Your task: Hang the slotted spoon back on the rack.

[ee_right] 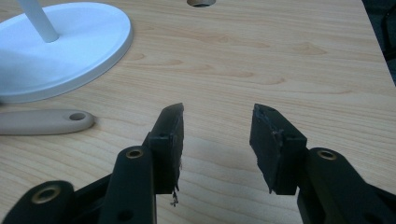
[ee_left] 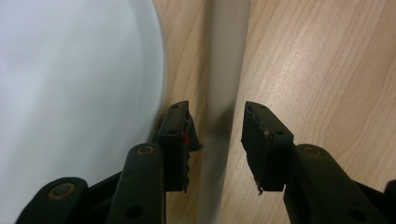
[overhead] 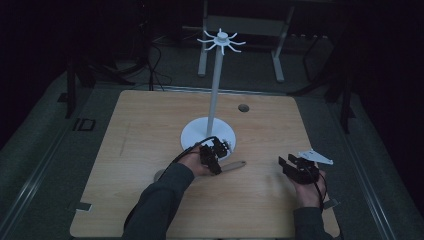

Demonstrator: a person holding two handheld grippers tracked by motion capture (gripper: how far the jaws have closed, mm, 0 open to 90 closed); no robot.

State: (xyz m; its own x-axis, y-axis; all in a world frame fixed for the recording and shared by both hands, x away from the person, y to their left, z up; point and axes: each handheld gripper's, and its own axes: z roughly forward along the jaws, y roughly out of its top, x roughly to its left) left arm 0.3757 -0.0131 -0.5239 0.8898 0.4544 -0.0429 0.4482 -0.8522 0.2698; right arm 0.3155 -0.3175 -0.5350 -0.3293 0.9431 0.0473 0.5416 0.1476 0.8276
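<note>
1. Your left tongs (ee_left: 217, 135) straddle the handle (ee_left: 219, 93), not yet pinching it.
2. The handle lies flat on the counter (overhead: 150, 125), just beside the stand's base (ee_left: 70, 84).
3. Your right tongs (ee_right: 217, 140) hang released, holding nothing.

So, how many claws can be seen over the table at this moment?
2. The left claw is beside the white stand base, open around the beige handle. The right claw is apart at the right, open over bare table.
</note>
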